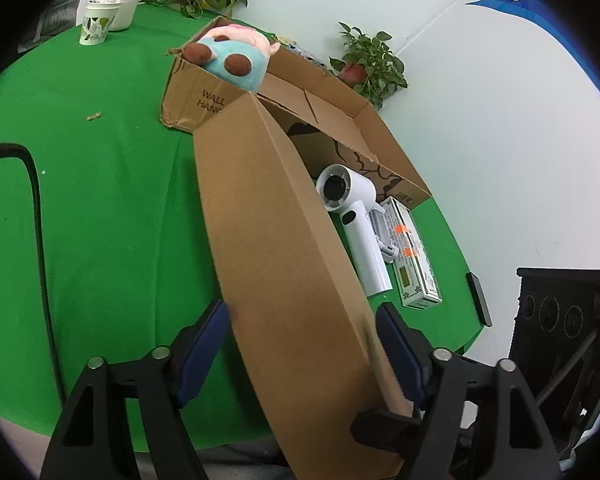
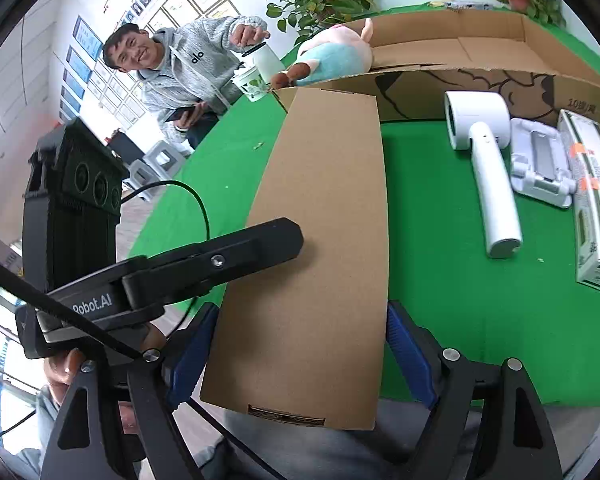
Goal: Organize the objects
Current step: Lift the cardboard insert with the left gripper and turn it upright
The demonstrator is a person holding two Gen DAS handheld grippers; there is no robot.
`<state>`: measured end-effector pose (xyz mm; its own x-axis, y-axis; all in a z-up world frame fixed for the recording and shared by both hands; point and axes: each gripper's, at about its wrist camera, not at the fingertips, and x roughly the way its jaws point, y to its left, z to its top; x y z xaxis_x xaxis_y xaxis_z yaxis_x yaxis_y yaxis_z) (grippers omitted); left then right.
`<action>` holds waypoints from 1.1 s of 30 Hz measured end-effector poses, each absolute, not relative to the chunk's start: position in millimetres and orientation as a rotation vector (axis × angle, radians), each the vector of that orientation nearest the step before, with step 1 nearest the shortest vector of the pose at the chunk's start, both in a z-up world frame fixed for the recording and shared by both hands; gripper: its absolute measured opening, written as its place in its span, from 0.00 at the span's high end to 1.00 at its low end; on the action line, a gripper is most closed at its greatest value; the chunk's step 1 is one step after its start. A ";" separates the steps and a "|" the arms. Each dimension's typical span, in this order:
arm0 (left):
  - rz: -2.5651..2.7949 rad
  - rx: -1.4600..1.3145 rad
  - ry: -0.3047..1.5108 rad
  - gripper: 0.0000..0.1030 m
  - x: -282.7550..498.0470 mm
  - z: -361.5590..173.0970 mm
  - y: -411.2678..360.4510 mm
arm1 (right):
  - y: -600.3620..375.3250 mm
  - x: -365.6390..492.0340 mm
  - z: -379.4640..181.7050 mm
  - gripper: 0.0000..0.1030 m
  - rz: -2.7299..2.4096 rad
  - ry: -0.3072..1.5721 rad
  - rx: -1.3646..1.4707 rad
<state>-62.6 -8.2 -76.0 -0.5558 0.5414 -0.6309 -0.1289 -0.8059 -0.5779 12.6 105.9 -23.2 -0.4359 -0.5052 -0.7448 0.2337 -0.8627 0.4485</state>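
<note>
Both tools, left (image 1: pixel 300 354) and right (image 2: pixel 300 354), straddle the flap (image 2: pixel 320 240) unclenched (pads not biting), so it could spring up and block the dryer (image 2: pixel 484 160).

Left wrist view: sits just behind left gripper (image 1: pixel 302 354), looks forward and down along long cardboard flap (image 1: pixel 276 248), close above green table (image 1: pixel 100 208); frame tilted, box (image 1: pixel 324 96) and white wall beyond.

Right wrist view: sits just behind right gripper (image 2: pixel 300 350), looks forward and down onto same flap (image 2: pixel 320 240), close.

Shared: flap, box (image 2: pixel 480 56), plush toy (image 1: pixel 232 56) (image 2: pixel 332 56), hair dryer (image 1: pixel 360 232) (image 2: pixel 492 168), table (image 2: pixel 440 240). Each view catches other gripper at edge.
</note>
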 end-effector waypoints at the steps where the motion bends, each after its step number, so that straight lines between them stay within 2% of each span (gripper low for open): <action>1: 2.372 -1.196 -0.681 0.32 -63.2 -76.3 -10.1 | 106.0 10.8 -23.6 0.22 -2.306 -0.396 1.333; 7: 2.307 -1.201 -0.815 0.32 -67.2 -82.2 -25.5 | 106.2 2.0 -29.0 0.22 -2.232 -0.485 1.330; 14: 2.372 -1.194 -0.751 0.37 -63.0 -68.3 -19.8 | 103.7 -13.7 -37.6 0.22 -2.145 -0.544 1.342; 25: 2.378 -1.223 -0.750 0.38 -70.7 -61.3 -4.0 | 102.7 -24.0 -35.6 0.15 -2.135 -0.476 1.351; 33: 2.372 -1.182 -0.686 0.38 -70.2 -46.4 6.2 | 104.6 -16.2 -6.6 0.13 -2.240 -0.336 1.240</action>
<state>-70.2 6.2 -46.4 -0.5618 0.5485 -0.6192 -0.1331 -0.7987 -0.5868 -16.2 104.6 -6.6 -0.4212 -0.5759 -0.7007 0.3452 -0.8162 0.4633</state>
